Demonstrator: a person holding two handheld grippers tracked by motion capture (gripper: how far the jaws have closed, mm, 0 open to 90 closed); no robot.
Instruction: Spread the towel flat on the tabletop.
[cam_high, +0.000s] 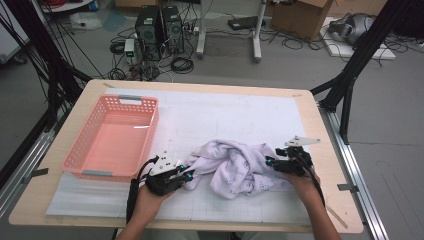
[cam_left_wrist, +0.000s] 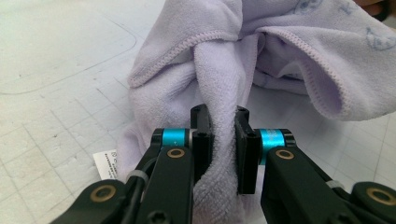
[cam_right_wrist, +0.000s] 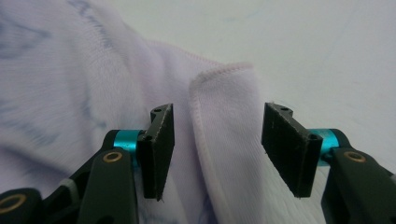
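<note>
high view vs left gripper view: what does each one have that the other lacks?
High view alone: the pink basket left of the towel, the right gripper at the towel's right edge, and the person's forearms. Left gripper view alone: the left gripper's pads pinching a bunched fold, a stitched hem, and a white label at the towel's edge. Both: the lavender towel crumpled on the gridded mat.

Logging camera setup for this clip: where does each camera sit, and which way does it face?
High view: above the person's side, looking forward and down on table, basket, forearms, both grippers.
Left gripper view: along left gripper, shut on towel.
Right gripper view: along right gripper, jaws open astride a towel edge.
All share the towel.
</note>
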